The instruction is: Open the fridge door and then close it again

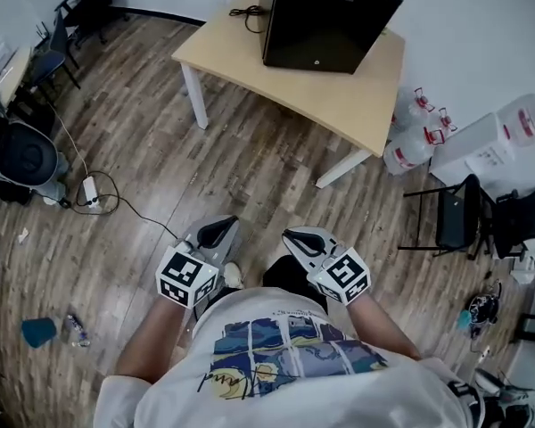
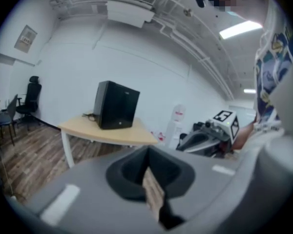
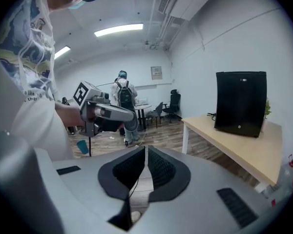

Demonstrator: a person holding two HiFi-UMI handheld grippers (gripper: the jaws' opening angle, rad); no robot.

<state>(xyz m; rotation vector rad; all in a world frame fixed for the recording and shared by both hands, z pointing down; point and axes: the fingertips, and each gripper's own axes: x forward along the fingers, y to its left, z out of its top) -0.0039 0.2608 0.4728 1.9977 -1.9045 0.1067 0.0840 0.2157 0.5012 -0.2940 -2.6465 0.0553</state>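
Observation:
The black mini fridge [image 1: 325,16] stands with its door closed on the light wooden table [image 1: 339,96], far ahead of me. It also shows in the left gripper view as a black fridge [image 2: 116,105] and in the right gripper view as a black fridge [image 3: 240,103]. My left gripper [image 1: 216,232] and right gripper [image 1: 303,239] are held side by side close to my body, well short of the table. In the left gripper view the left gripper [image 2: 147,154] has its jaws together with nothing between them. The right gripper [image 3: 145,152] likewise shows its ribbed pads closed and holding nothing.
Water jugs [image 1: 410,145] and white boxes [image 1: 508,136] sit on the floor right of the table, with black chairs [image 1: 455,212] nearer. A cable and power strip [image 1: 91,192] lie at left. A blue cup [image 1: 38,332] lies on the floor. A person [image 3: 123,101] stands far back.

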